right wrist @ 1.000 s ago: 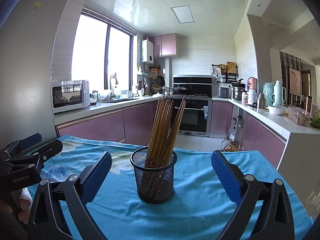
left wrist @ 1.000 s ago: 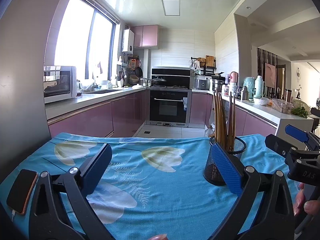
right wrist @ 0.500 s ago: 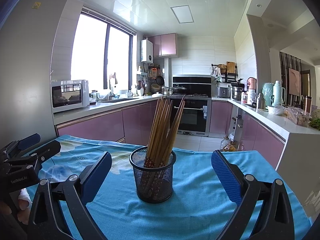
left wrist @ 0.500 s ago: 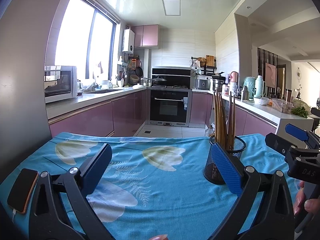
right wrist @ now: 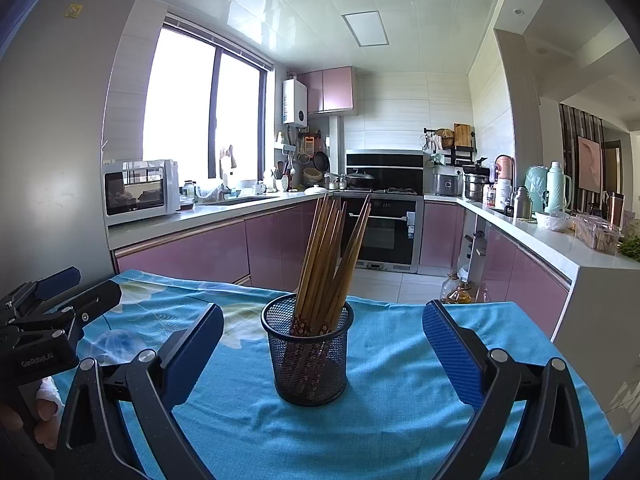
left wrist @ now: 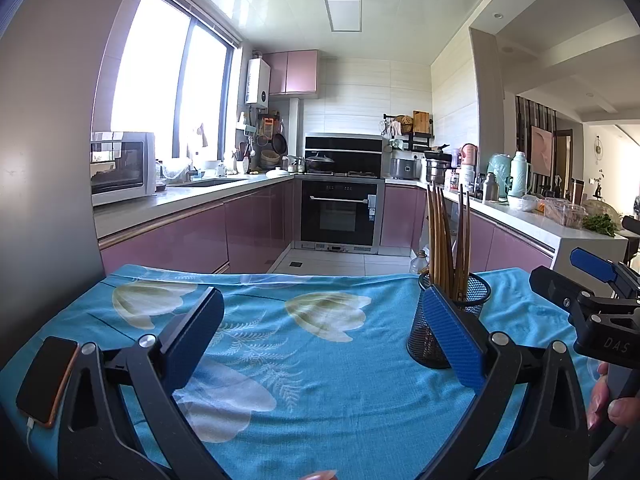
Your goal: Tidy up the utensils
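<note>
A black mesh cup stands upright on the blue flowered tablecloth, holding several brown wooden chopsticks that lean right. My right gripper is open and empty, its blue pads either side of the cup and nearer the camera. In the left wrist view the cup and chopsticks sit behind the right pad. My left gripper is open and empty over bare cloth, left of the cup. Each gripper also shows in the other's view: the right one, the left one.
A phone lies at the table's left edge. Beyond the table's far edge are pink kitchen cabinets, an oven, a microwave on the left counter and flasks and jars on the right counter.
The views shift only slightly. Both grippers stay open and the cup has not moved.
</note>
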`<state>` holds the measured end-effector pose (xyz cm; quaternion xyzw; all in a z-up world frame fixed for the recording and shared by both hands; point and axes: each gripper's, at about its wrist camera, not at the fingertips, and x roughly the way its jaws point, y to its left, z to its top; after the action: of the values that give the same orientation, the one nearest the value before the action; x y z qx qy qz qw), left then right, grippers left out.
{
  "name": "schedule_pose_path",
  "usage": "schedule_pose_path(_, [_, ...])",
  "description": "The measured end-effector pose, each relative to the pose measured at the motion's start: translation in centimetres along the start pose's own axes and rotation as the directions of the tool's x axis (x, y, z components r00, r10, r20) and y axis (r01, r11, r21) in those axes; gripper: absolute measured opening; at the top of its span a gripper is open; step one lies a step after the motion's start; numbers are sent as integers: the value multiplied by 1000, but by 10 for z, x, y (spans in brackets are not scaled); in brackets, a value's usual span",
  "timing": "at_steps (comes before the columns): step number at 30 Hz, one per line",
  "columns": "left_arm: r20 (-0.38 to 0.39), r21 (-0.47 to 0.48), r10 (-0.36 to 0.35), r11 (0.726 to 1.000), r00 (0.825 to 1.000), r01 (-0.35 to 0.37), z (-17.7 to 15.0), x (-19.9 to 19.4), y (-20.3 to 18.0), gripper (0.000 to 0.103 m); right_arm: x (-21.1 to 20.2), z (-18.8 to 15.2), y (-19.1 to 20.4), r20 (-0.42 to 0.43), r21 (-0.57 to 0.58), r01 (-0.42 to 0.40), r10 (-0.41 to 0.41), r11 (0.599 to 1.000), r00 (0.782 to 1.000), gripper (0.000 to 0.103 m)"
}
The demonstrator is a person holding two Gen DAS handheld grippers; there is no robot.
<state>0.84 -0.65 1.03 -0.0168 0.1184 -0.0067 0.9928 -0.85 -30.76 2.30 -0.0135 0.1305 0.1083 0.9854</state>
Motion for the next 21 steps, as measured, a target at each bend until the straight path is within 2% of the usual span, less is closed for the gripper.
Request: schedule_pose_path(21, [0, -2, 4, 1000, 1000, -4, 0, -3, 1, 98, -1, 6, 5, 6, -8, -6, 6, 1000, 1000, 97])
